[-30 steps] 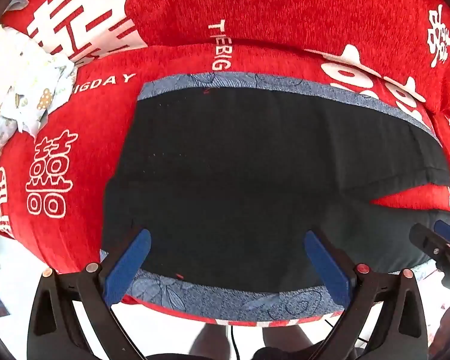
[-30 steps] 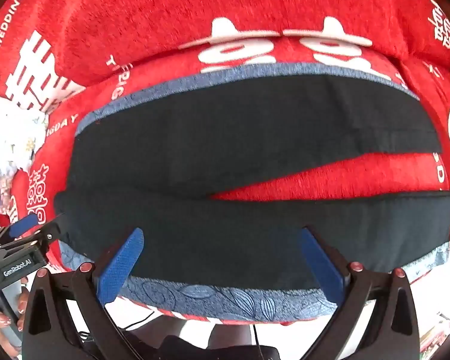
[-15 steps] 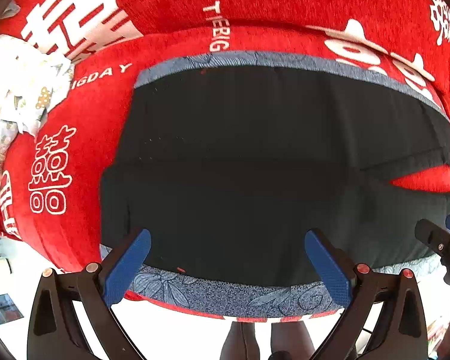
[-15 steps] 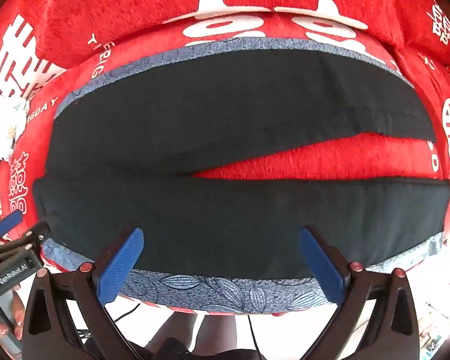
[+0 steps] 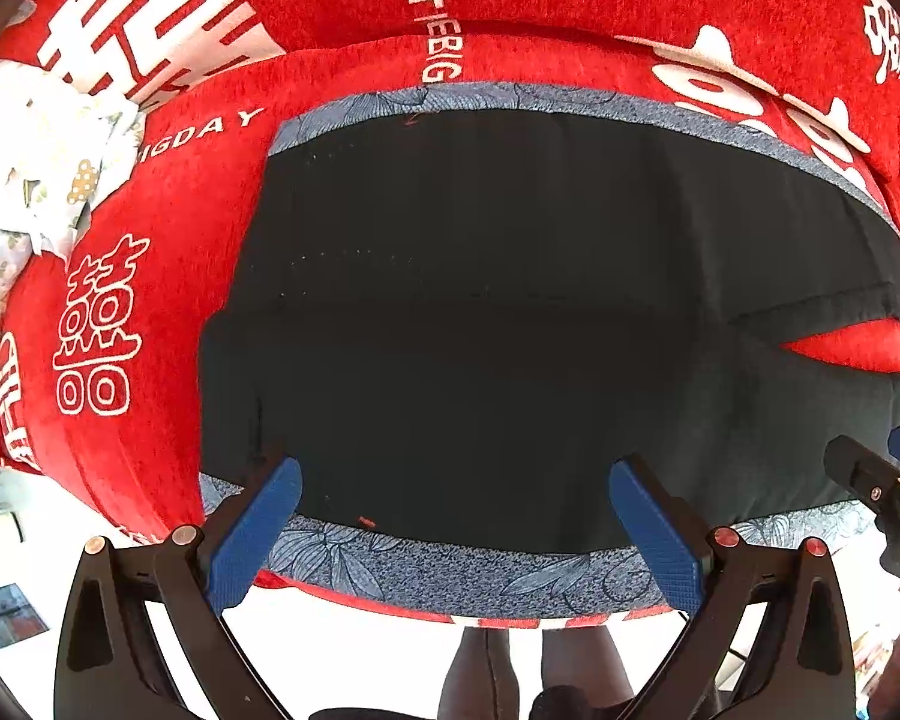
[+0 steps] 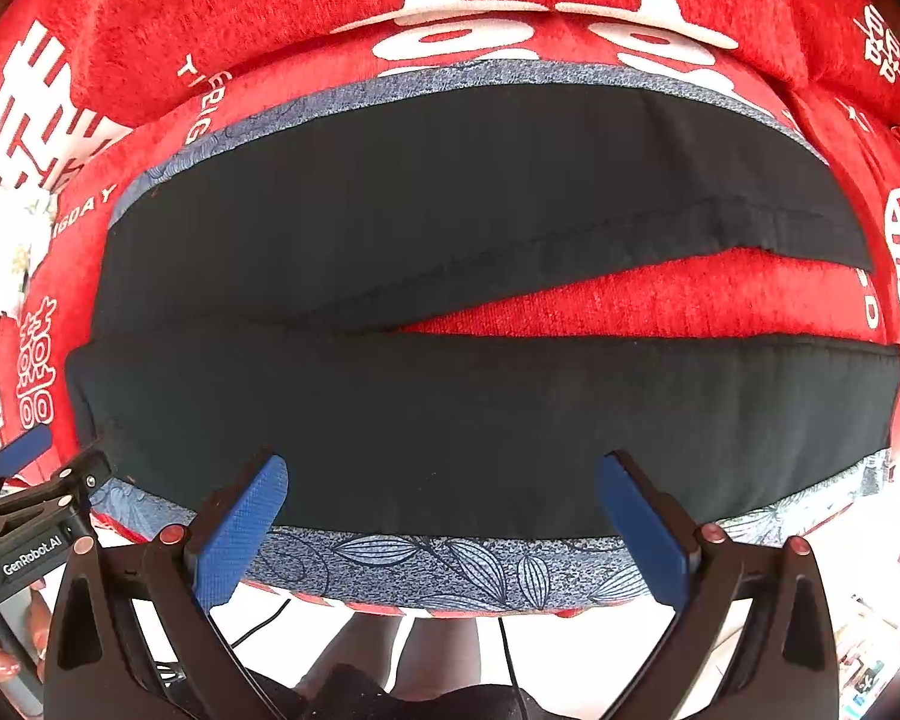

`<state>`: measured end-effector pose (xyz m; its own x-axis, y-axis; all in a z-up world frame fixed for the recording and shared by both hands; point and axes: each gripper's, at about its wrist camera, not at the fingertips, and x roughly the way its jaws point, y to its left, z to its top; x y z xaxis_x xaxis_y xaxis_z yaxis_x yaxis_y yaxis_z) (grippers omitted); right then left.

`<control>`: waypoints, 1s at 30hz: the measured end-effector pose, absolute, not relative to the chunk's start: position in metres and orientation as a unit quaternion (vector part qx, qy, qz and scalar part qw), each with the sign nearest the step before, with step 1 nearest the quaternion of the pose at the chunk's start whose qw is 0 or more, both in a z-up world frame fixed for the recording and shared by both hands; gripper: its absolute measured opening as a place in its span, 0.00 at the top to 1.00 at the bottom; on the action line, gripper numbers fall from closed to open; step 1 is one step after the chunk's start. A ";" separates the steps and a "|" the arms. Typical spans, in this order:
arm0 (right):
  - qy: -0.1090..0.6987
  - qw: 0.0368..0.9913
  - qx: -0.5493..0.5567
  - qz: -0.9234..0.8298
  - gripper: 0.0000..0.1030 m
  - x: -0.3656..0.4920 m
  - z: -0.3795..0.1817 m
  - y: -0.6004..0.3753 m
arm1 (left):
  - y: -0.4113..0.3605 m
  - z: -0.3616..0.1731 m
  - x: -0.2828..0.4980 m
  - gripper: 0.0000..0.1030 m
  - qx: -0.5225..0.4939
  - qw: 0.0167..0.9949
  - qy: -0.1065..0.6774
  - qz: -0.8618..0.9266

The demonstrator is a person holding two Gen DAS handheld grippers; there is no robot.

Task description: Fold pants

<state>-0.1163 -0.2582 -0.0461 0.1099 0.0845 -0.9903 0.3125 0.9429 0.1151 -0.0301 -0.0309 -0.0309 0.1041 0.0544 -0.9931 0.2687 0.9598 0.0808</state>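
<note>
Both grippers [image 5: 455,519] [image 6: 444,516] gape above flat black pants [image 6: 450,408]; apparently not touching.

Left gripper [image 5: 455,477] fingers spread wide, holding nothing; right gripper [image 6: 444,474] likewise, side by side

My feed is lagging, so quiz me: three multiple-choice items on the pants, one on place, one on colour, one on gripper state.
1. Where do the pants lie?
A. On a blue-grey leaf-print cloth over the red cover
B. On a bare wooden floor
C. In a basket

2. What colour are the pants?
A. White
B. Black
C. Yellow

3. How do the left gripper and right gripper stand?
A. Both shut on the pants
B. Only the left one shut on them
C. Both open, holding nothing

Answers: 1 A, the leaf-print cloth borders the pants near and far, with the red cover showing between the legs; 2 B, the fabric is uniformly black; 3 C, each pair of blue fingers stands wide apart over the near hem.
</note>
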 end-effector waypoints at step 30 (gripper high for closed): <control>0.663 0.729 0.148 -0.081 0.00 -0.122 -0.044 -0.251 | -0.023 -0.032 -0.035 0.00 0.132 0.725 0.672 -0.078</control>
